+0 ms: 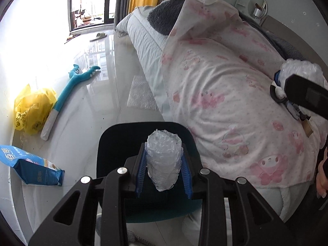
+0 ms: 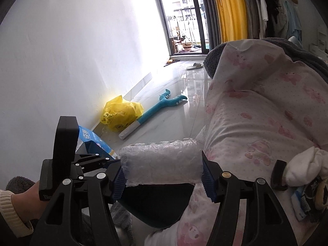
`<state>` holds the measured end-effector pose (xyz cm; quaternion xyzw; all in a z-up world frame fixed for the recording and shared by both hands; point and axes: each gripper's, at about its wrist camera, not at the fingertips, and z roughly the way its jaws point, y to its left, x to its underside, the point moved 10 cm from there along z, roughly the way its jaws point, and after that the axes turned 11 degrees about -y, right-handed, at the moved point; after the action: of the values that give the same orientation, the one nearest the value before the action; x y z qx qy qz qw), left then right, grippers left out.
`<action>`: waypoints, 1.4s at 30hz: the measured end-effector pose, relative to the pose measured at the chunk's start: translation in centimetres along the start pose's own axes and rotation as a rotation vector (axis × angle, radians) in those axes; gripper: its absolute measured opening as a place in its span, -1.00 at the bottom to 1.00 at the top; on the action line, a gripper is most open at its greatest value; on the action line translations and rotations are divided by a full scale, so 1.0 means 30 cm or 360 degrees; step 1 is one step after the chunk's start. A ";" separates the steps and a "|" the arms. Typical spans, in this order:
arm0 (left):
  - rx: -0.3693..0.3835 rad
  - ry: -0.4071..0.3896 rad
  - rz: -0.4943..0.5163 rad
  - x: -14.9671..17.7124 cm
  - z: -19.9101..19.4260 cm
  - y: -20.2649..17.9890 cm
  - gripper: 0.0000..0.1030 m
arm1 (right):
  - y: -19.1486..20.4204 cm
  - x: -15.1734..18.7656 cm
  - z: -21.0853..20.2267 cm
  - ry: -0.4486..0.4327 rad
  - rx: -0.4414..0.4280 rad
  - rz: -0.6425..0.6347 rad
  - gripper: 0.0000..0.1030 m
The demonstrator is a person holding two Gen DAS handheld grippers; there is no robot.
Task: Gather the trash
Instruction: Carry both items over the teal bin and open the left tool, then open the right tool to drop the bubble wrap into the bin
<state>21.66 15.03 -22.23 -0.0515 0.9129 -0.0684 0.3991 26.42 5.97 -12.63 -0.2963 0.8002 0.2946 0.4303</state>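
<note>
Daylight poured in through the balcony door (image 1: 90,2) at twelve o'clock and washed the white wall (image 2: 71,51) almost to nothing. The glossy floor (image 1: 98,61) threw back a hard glare, with the door frame mirrored in it. Towards six o'clock the light fell off and the black gripper frames sat in soft shadow. Both fisheye views bowed straight lines hard and ended in dark rounded corners. The pink bedspread (image 1: 225,94) was evenly lit and fairly sharp; the far clothes rail looked soft.
</note>
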 end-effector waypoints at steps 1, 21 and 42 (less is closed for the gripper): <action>-0.0004 0.0022 -0.0004 0.012 0.005 0.008 -0.34 | 0.011 0.005 0.014 0.0011 -0.0002 0.0006 0.23; -0.0134 0.0284 -0.0128 0.201 0.035 0.200 0.24 | 0.119 0.141 0.241 0.0272 0.0008 0.0052 0.23; -0.0290 -0.0264 -0.0138 0.002 -0.250 0.339 0.68 | 0.105 0.352 0.467 0.0563 0.0166 0.0065 0.23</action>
<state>15.71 25.67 -18.92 -0.1324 0.8761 0.0022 0.4636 26.53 15.85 -27.47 -0.3045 0.8834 0.2047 0.2917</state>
